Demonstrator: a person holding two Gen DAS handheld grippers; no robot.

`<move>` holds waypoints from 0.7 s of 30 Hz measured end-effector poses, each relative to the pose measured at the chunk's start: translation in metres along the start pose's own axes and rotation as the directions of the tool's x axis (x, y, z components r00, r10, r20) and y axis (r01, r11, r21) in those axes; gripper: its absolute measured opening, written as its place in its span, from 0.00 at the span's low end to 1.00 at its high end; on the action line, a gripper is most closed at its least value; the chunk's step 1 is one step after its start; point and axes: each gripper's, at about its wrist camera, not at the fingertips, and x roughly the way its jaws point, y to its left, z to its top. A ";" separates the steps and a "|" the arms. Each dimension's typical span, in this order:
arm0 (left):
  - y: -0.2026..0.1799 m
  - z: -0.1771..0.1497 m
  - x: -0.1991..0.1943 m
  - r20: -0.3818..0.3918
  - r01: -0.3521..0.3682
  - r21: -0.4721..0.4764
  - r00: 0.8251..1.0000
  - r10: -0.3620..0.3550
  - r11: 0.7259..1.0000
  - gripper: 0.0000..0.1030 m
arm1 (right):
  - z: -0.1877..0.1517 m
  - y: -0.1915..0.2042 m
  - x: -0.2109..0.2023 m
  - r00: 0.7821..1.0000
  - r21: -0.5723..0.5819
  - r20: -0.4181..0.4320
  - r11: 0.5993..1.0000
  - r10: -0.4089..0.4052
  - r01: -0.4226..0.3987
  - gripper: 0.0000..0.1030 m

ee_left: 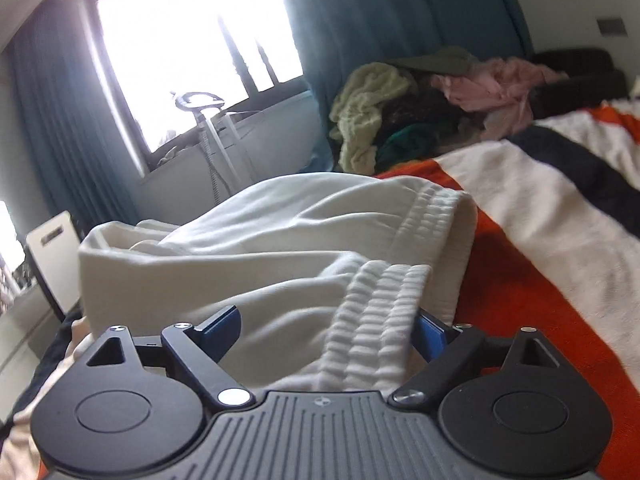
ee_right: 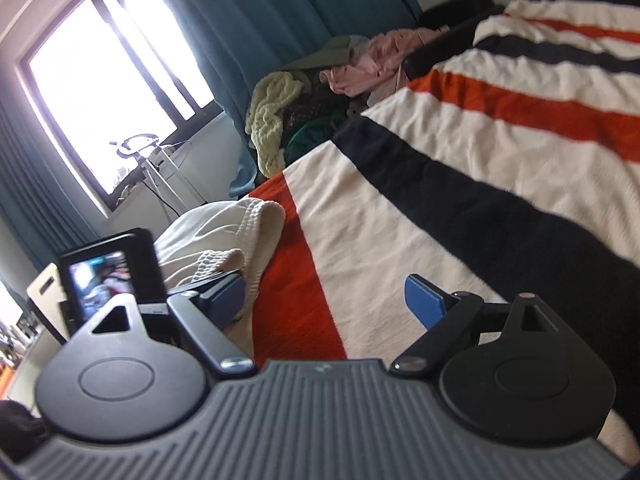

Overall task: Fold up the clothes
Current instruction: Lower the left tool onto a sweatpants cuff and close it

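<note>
Striped blanket (ee_right: 460,168) covered the bed below a bright window (ee_left: 192,48). White shorts (ee_left: 256,240) lay crumpled at the blanket's edge (waistband ribbing toward the camera). Left gripper (ee_left: 328,330) stood wide, waistband between its jaws, pads not visibly pressing. Right gripper (ee_right: 324,300) stood wide over bare blanket, holding nothing. Clothes pile (ee_left: 432,108) lay well apart.
</note>
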 end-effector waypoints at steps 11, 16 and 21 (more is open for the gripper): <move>0.034 0.041 -0.043 0.136 0.004 -0.070 0.991 0.005 0.998 0.19 | -0.007 -0.002 0.008 1.000 -0.026 -0.008 0.999 -0.021 0.021 0.86; 0.095 0.055 -0.118 0.295 -0.002 -0.099 0.955 0.031 0.995 0.16 | -0.006 -0.004 -0.001 0.999 -0.039 0.027 0.999 -0.025 0.026 0.86; 0.162 0.037 -0.210 0.368 0.034 -0.269 0.927 0.070 0.962 0.16 | -0.010 -0.008 -0.016 0.998 -0.052 0.044 0.998 -0.040 0.042 0.86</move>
